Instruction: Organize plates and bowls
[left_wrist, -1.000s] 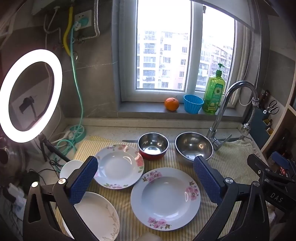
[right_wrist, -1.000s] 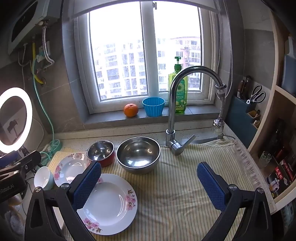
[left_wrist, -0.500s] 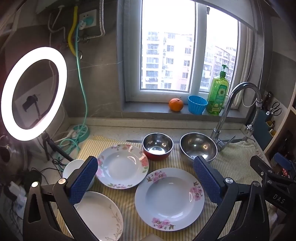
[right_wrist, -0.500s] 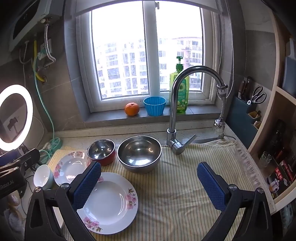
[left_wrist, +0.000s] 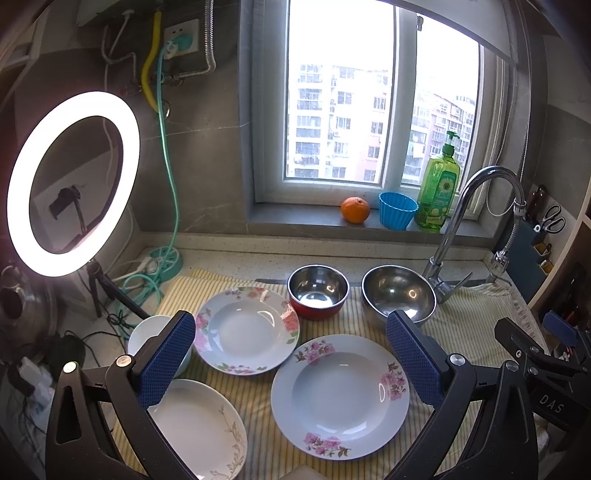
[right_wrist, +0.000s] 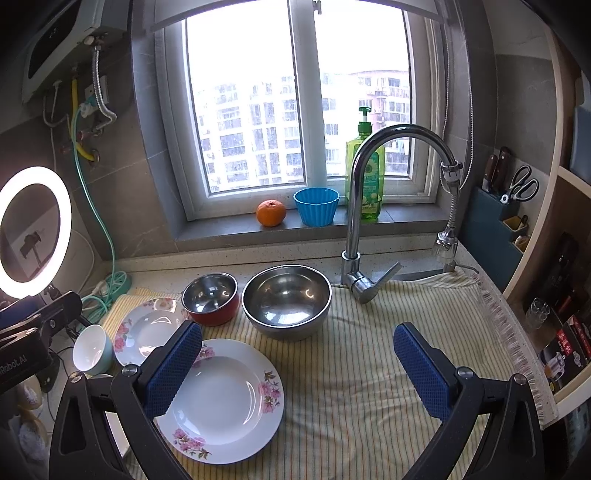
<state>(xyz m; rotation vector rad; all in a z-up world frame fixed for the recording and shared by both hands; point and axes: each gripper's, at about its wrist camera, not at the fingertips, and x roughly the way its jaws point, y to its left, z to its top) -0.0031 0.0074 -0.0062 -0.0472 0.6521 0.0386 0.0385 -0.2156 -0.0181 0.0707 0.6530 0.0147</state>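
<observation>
Striped cloth (right_wrist: 369, 369) bare rightward, plates (left_wrist: 340, 395) leftward, both grippers (right_wrist: 297, 365) spread wide.

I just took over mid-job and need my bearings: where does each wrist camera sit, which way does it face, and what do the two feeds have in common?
Left wrist: on the left gripper, above the counter's left part, facing the window; open blue pads frame the near floral plate; the right gripper shows at right.
Right wrist: on the right gripper, further right, facing window and faucet; open pads over striped cloth; the left gripper shows at left.
Shared: that plate, both steel bowls, the orange.
</observation>
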